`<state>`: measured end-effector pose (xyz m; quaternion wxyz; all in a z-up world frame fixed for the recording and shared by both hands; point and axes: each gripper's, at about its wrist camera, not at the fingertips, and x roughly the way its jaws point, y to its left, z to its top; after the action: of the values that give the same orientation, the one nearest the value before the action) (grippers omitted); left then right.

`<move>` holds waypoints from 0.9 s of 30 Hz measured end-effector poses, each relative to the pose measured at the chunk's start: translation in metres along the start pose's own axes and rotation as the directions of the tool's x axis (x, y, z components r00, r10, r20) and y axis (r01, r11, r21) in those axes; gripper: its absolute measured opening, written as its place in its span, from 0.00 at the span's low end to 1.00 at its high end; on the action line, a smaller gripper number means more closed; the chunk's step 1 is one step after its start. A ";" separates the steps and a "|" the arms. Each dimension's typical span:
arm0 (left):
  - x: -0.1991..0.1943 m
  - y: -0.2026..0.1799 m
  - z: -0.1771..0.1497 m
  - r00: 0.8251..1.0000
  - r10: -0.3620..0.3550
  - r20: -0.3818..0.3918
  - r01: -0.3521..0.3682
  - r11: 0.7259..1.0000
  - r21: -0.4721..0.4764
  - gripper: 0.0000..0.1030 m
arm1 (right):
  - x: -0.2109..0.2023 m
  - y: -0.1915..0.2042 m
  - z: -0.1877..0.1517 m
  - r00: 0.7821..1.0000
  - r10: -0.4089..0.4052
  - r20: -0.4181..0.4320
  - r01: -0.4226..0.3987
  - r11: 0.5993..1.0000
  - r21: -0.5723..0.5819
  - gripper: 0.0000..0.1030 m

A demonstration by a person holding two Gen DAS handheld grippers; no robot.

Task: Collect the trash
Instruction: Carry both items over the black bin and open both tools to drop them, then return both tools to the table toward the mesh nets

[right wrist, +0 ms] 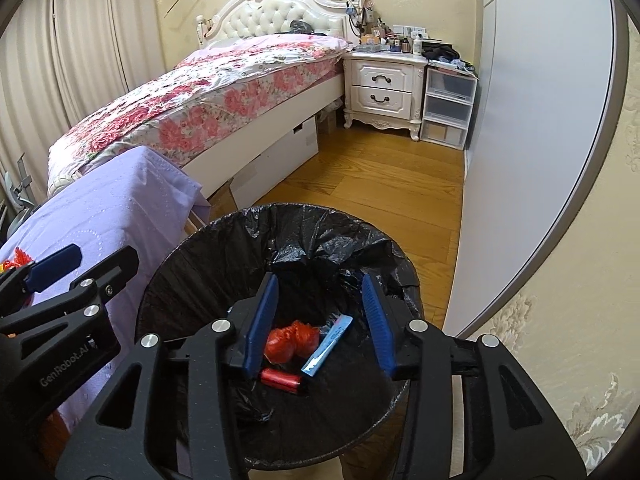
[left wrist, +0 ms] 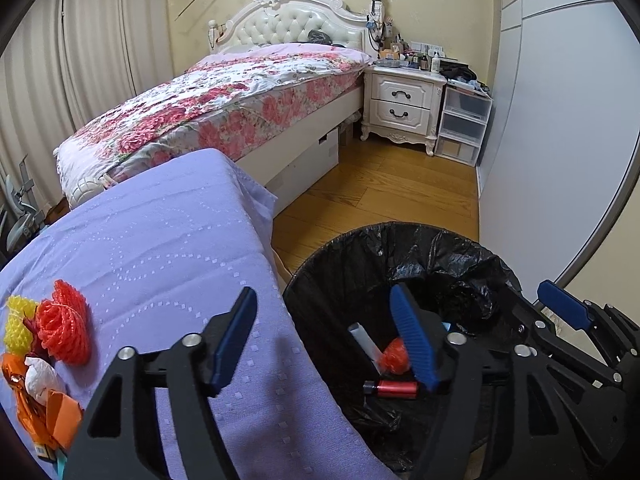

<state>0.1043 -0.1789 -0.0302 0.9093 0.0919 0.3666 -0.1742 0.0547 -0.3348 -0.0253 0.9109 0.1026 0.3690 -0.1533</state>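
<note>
A black-lined trash bin (right wrist: pixel 208 264) stands on the floor beside a purple-clothed table (left wrist: pixel 160 240). In it lie a red foam net (right wrist: pixel 290 340), a red battery (right wrist: pixel 280 380) and a blue-white wrapper (right wrist: pixel 328 344). My right gripper (right wrist: pixel 320 320) is open and empty above the bin's mouth. My left gripper (left wrist: pixel 328 340) is open and empty, straddling the table edge and the bin rim (left wrist: pixel 312 264). On the table's left lie a red foam net (left wrist: pixel 64 328), a yellow net (left wrist: pixel 16 324), white crumpled paper (left wrist: pixel 40 376) and an orange wrapper (left wrist: pixel 52 416).
A bed (left wrist: pixel 208 104) with a floral cover stands behind the table. A white nightstand (left wrist: pixel 400 100) and plastic drawers (left wrist: pixel 464 124) stand at the back. A grey wardrobe door (left wrist: pixel 560 140) runs along the right. Wooden floor (left wrist: pixel 380 192) lies between.
</note>
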 end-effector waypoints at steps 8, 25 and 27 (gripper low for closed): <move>-0.011 0.014 -0.001 0.999 0.036 0.005 -0.036 0.999 -0.025 0.73 | -0.003 -0.001 -0.001 1.000 -0.007 0.005 0.007 1.000 0.001 0.53; -0.079 0.099 -0.043 0.986 0.164 0.005 -0.163 0.979 -0.123 0.74 | -0.041 0.050 -0.021 0.997 0.077 0.012 -0.075 0.993 -0.095 0.54; -0.090 0.112 -0.049 0.984 0.178 0.007 -0.175 0.974 -0.146 0.74 | -0.046 0.062 -0.022 0.995 0.096 0.012 -0.094 0.989 -0.116 0.54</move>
<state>0.0559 -0.0383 0.0019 0.9291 0.0560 0.3594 -0.0665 0.0314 -0.2615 -0.0042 0.9248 0.0659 0.3638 -0.0893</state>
